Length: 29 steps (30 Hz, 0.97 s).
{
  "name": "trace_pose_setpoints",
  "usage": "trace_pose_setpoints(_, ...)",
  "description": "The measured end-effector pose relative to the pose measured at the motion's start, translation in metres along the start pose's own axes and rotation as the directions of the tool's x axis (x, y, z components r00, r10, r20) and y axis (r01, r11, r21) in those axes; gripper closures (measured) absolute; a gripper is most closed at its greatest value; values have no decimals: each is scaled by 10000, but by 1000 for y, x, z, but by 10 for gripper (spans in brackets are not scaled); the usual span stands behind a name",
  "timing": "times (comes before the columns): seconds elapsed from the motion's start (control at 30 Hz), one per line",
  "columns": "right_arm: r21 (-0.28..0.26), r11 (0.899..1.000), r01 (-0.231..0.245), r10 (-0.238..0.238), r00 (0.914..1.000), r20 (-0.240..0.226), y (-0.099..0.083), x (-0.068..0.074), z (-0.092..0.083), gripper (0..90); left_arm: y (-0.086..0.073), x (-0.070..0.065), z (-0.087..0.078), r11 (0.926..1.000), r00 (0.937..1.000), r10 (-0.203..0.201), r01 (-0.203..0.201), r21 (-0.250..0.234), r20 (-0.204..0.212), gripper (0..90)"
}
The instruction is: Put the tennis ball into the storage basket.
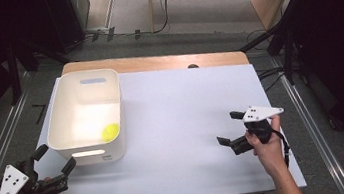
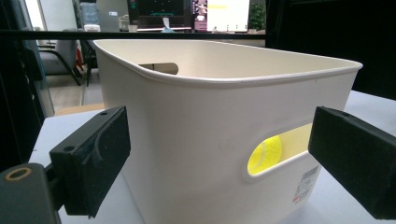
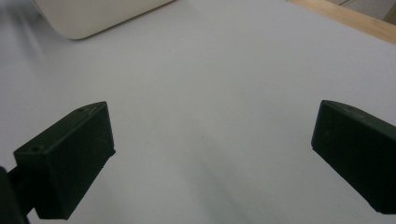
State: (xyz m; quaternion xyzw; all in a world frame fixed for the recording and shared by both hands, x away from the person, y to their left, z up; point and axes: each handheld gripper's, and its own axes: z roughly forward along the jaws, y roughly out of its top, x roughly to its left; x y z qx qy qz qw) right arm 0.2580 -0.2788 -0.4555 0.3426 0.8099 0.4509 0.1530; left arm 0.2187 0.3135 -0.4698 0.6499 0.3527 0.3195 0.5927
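**White bin just ahead of the left gripper, one yellow ball inside**

White plastic is the main thing in the high view: one bin stands on the left part of the pale table, its long axis running away from the person. One yellow ball lies on its floor, in the near right corner. The left gripper sits at the table's near left corner, jaws spread and empty, pointing at the bin's near end; it is just beside that wall but not touching it. The right gripper is held well apart on the right side, jaws also spread on nothing. There are two grippers, one bin and one ball.

In the left gripper view the bin rises straight ahead between the two parted pads. The ball shows through the handle slot in the near wall, low and to the right of centre. I judge the left hand the nearer one for any grasp on the bin or reach into it.

In the right gripper view the jaws stand wide over bare table, and a corner of the bin sits far off at the upper left.
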Motion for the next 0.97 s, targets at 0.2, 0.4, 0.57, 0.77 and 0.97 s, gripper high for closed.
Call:
trace_pose_setpoints(0.2, -526, 9984, -216, 233, 9992, 313, -17, -2, -8, 0, 0, 0, 0, 10000, 10000, -3, 3, 4, 0, 58)
trace_pose_setpoints(0.4, -907, 9947, -474, 529, 9968, 592, -33, -3, -14, 0, 0, 0, 0, 10000, 10000, -17, 17, 5, -3, 58)
trace_pose_setpoints(0.57, -1175, 9907, -691, 777, 9945, 707, -48, -4, -16, 0, 0, 0, 0, 10000, 10000, -20, 20, -7, 5, 58)
trace_pose_setpoints(0.77, -1710, 9802, -1004, 1192, 9875, 1035, -62, -4, -19, 0, 0, 1, -1, 10000, 10000, -75, 75, -57, 2, 58)
trace_pose_setpoints(0.97, -1353, 9807, -1413, 1559, 9822, 1044, -70, -7, -15, 0, 0, 2, -2, 9999, 9999, -121, 121, -101, 30, 58)
